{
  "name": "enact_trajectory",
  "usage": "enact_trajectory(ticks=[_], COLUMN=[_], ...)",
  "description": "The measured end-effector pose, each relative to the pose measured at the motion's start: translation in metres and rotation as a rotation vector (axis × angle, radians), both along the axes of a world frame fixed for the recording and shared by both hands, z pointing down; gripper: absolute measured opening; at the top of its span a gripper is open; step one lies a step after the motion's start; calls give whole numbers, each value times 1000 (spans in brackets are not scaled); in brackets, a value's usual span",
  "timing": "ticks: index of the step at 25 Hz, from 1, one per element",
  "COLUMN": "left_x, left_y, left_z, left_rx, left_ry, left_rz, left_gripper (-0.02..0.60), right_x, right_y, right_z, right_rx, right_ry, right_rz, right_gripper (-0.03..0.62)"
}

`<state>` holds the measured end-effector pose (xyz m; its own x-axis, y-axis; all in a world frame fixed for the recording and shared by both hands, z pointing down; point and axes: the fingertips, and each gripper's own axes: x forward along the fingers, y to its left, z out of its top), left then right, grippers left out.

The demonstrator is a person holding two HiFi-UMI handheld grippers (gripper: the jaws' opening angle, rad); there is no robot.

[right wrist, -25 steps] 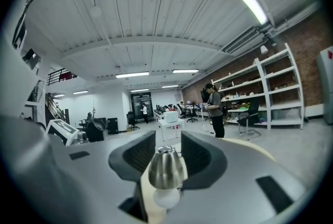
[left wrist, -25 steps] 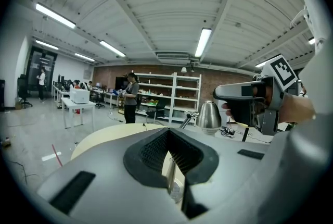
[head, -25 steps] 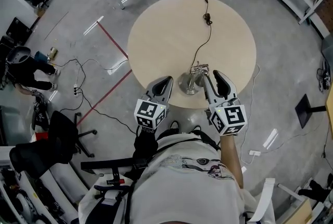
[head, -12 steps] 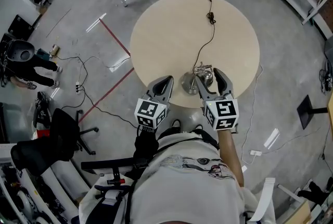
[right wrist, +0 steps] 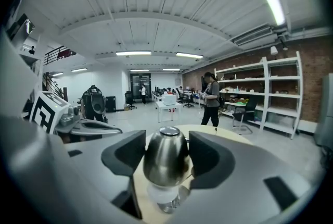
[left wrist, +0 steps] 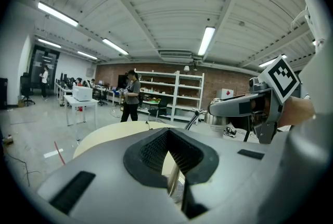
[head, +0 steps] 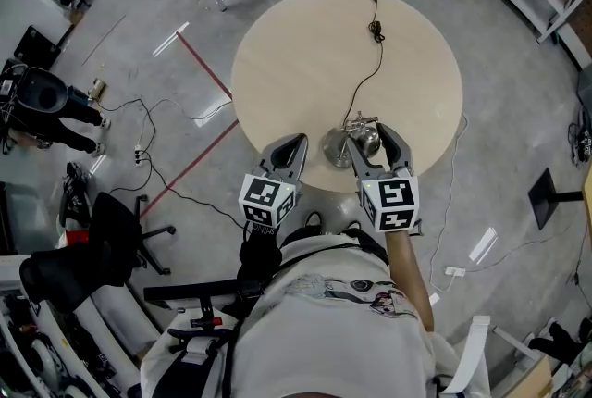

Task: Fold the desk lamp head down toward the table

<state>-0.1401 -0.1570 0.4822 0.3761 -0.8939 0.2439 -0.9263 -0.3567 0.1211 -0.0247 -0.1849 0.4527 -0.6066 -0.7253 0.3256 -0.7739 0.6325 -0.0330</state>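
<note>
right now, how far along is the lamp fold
Looks done: the lamp head points down at the table, low beside its base. In hand: the right gripper brackets the head; its jaws have just been opening and seem not to press it. The left gripper is shut and empty, off to the side. Left: probably only pulling the right gripper back, unless the head should go lower.

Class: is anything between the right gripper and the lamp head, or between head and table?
Nothing visible. The lamp head sits between the jaws of the right gripper, which have just been opening. Below it are only the lamp's base and the table.
</note>
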Motion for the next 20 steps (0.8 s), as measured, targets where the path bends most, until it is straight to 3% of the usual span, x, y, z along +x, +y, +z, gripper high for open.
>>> enact_trajectory(ticks=[20], left_x=[3], left_y=[0], left_z=[6], left_rx=[-13], left_ry=[-2], left_rz=[17], left_gripper=[3], right_x=[0], right_y=[5], right_z=[2], right_rx=[1], right_ry=[8], right_rz=[-6], right_gripper=[256])
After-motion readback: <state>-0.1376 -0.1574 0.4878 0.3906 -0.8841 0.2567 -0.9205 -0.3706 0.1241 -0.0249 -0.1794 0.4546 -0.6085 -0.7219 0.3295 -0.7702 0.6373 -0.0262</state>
